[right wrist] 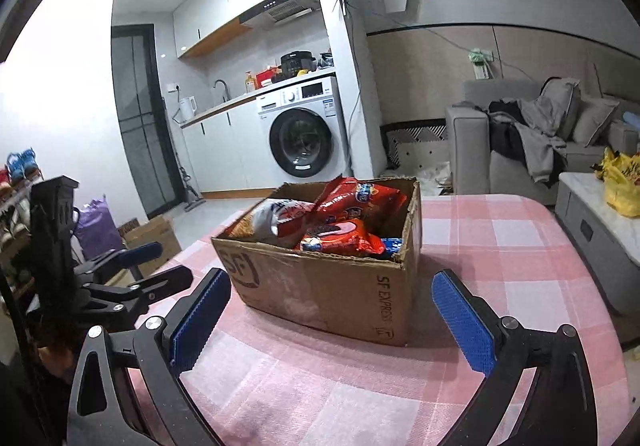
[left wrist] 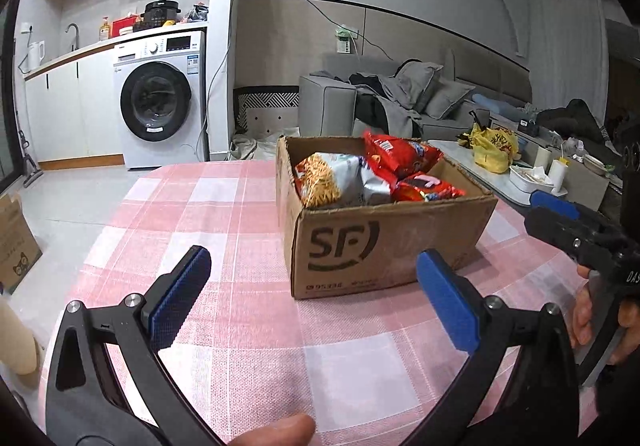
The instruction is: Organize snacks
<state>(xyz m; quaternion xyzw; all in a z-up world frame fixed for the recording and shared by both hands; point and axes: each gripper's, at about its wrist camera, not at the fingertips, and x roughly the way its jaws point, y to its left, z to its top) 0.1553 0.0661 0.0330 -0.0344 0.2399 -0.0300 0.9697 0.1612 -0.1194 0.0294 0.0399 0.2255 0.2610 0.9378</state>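
Snacks sit in an open cardboard box [left wrist: 384, 242] printed "SF", standing on the table [left wrist: 224, 230] a little right of centre in the left wrist view. Inside: a silver bag of stick snacks [left wrist: 328, 182] at the left, red snack packs [left wrist: 404, 158] leaning up against the far right wall, another red pack lying flat in front of them. The packs are piled loosely, some poking above the rim; judged from this, sorting has either not begun or the box is the collecting point.

Left gripper [left wrist: 312, 286]: jaws spread wide, nothing between them, held low over the table just short of the box. Right gripper [right wrist: 332, 310]: also spread wide and empty, facing the box corner from the other side. Both appear staged either side of the box, likely to reach in or to steady it; which one cannot be told.

Surface: pink and white checked cloth, flat, otherwise bare around the box.

Room: washing machine [left wrist: 160, 102] under a kitchen counter to the left, grey sofa [left wrist: 400, 94] with clothes heaped on it behind, low white table with a yellow bag [left wrist: 494, 146] at right.
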